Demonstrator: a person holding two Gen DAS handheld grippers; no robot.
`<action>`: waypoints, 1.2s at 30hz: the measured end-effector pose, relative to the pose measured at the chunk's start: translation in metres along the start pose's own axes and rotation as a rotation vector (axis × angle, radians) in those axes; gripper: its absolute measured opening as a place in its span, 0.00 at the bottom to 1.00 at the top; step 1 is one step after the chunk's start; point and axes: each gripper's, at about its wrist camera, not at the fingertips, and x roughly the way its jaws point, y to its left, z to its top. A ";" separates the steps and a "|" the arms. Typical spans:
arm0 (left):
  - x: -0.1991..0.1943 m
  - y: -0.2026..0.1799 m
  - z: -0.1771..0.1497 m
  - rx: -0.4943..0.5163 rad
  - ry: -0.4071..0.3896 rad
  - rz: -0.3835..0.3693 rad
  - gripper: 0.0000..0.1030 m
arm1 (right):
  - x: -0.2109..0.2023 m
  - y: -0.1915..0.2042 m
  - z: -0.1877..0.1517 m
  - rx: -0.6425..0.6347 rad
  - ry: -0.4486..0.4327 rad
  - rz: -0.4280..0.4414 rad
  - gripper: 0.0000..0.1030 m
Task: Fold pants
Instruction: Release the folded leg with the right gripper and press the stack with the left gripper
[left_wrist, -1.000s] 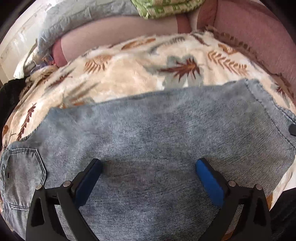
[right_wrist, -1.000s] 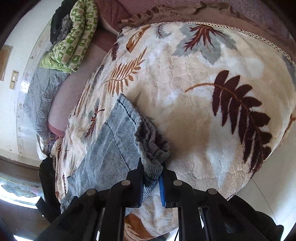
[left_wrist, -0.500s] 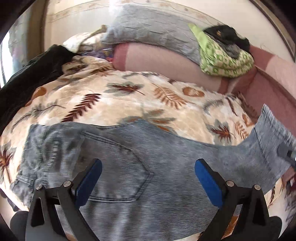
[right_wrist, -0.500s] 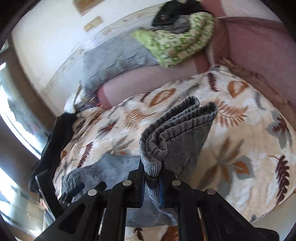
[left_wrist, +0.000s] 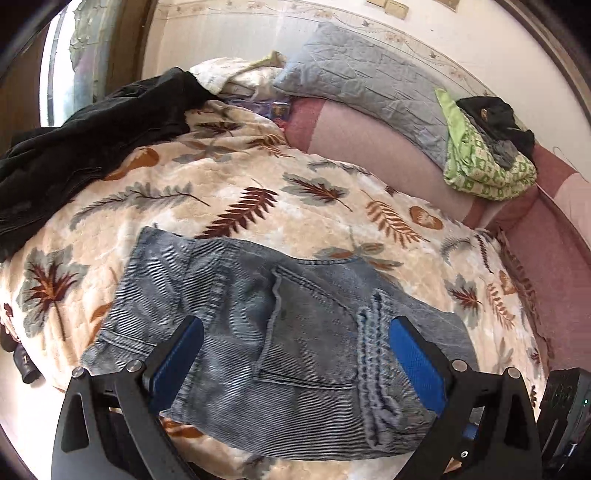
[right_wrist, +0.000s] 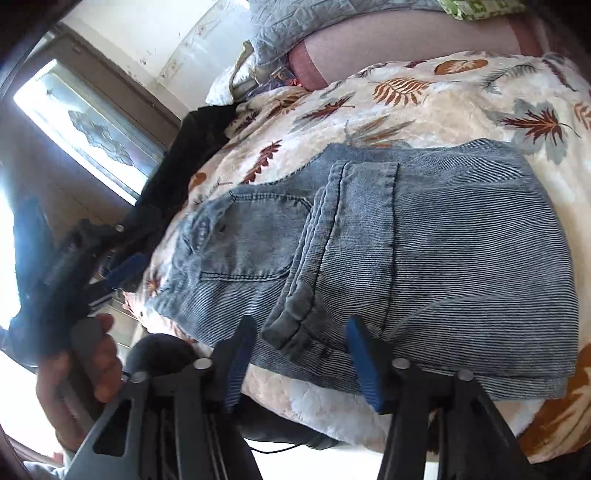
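The blue-grey denim pants (left_wrist: 266, 332) lie folded on the leaf-print blanket (left_wrist: 221, 184), leg hems laid over the seat with its back pocket (left_wrist: 306, 332). My left gripper (left_wrist: 295, 362) is open and empty, just above the near edge of the pants. In the right wrist view the folded pants (right_wrist: 424, 258) fill the middle, the leg layer on top ending at the hems (right_wrist: 306, 258). My right gripper (right_wrist: 299, 354) is open and empty over the near edge of the fold. The left gripper (right_wrist: 122, 266) shows blurred at the left, held in a hand.
A black garment (left_wrist: 85, 147) lies at the blanket's far left. A grey quilted pillow (left_wrist: 369, 81) and a green patterned cloth (left_wrist: 484, 166) rest on a pink bolster (left_wrist: 369, 147) by the wall. A window (right_wrist: 85, 122) is at the left.
My right gripper carried the leg ends over, laid them on the seat of the pants and opened. My left gripper pulled back and turned left, staying open.
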 end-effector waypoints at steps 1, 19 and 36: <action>-0.001 -0.010 -0.001 0.010 0.007 -0.032 0.97 | -0.012 -0.008 0.001 0.030 -0.027 0.000 0.64; 0.052 -0.108 -0.060 0.193 0.288 -0.132 0.95 | -0.058 -0.118 0.022 0.445 -0.087 0.175 0.65; 0.072 -0.105 -0.077 0.313 0.301 -0.082 0.95 | 0.029 -0.166 0.127 0.511 0.068 0.211 0.65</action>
